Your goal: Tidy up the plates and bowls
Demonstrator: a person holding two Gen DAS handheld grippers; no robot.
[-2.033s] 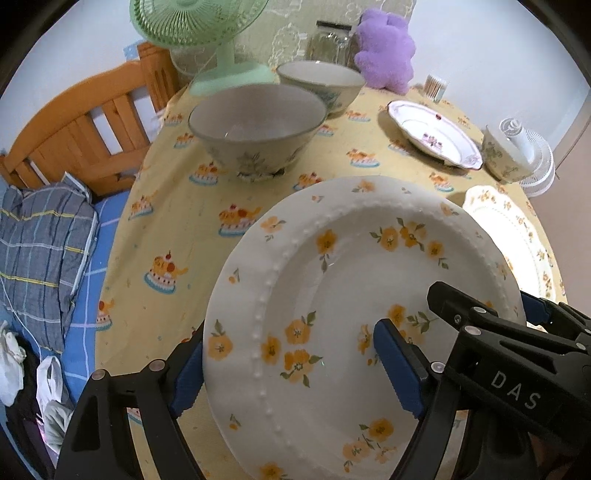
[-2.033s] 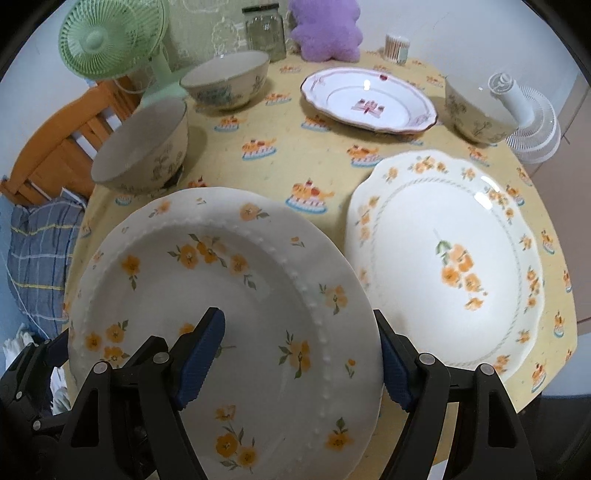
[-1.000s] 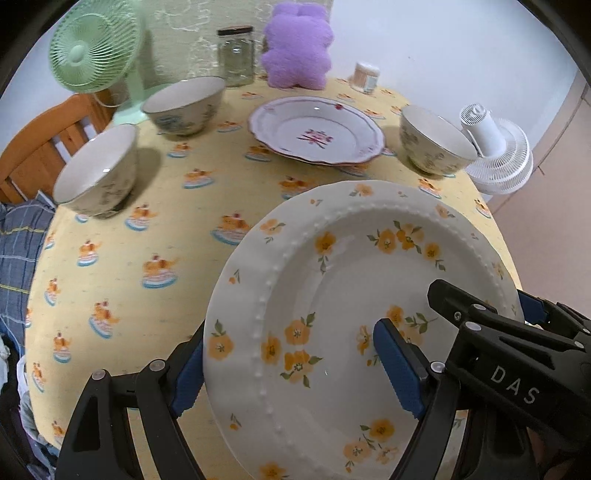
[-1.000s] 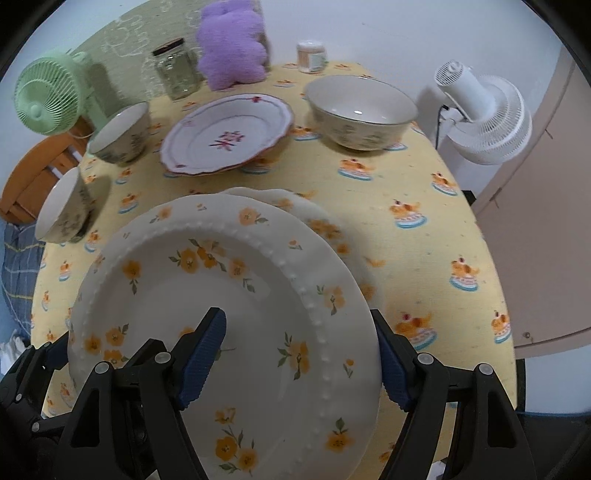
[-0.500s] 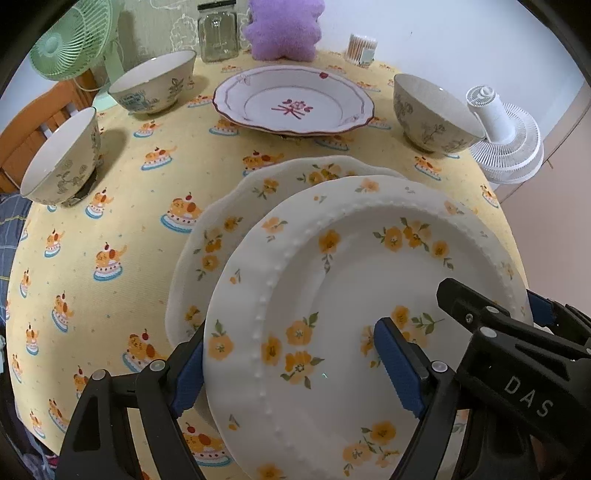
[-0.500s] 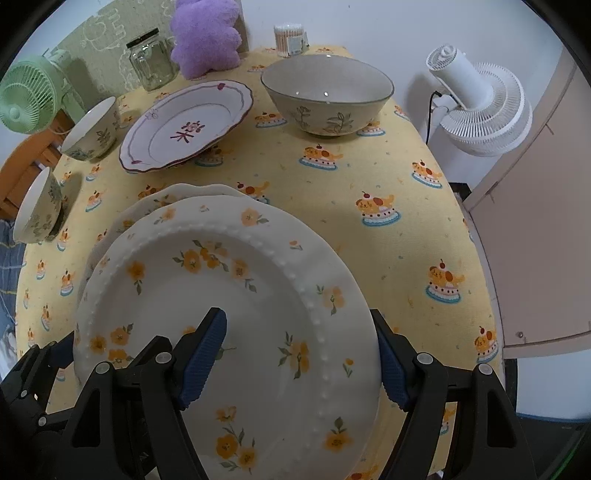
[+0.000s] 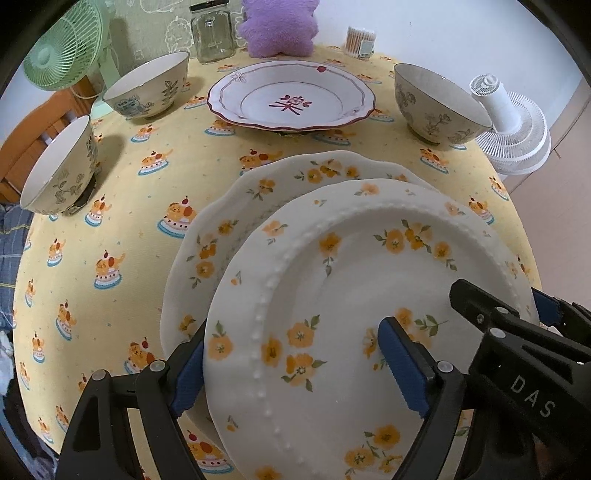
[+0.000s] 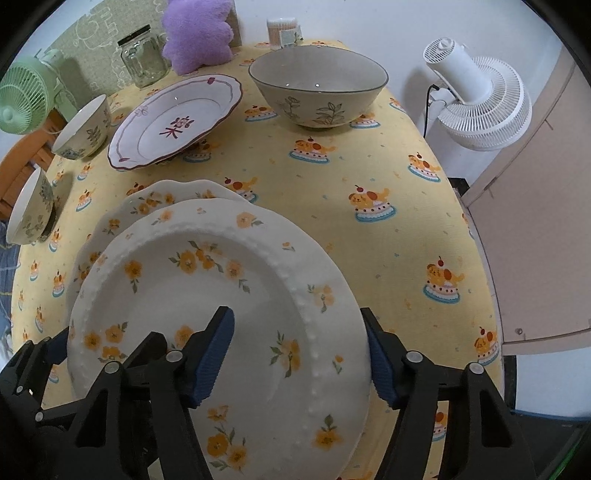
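A white beaded plate with orange flowers [image 7: 369,280] [image 8: 229,295] is held by both grippers. My left gripper [image 7: 295,365] is shut on its left rim. My right gripper [image 8: 299,354] is shut on its right rim. The plate hovers just above a larger scalloped orange-flower plate [image 7: 258,195] [image 8: 147,199] that lies on the table, mostly covering it. A pink-trimmed plate [image 7: 291,96] [image 8: 173,122] lies beyond. Three floral bowls stand around: one at right [image 7: 439,103] [image 8: 317,85], two at left [image 7: 147,90] [image 7: 59,170].
The round table has a yellow cloth [image 7: 122,229] [image 8: 388,177]. A green fan [image 7: 62,55], glass jar [image 7: 212,31], purple plush [image 7: 279,26] and cotton swab box [image 7: 360,40] stand at the back. A white fan [image 8: 480,99] stands off the right edge. A wooden chair [image 7: 33,136] is at the left.
Both grippers carried the beaded plate rightward across the table, then over the scalloped plate, and lowered it closer to that plate.
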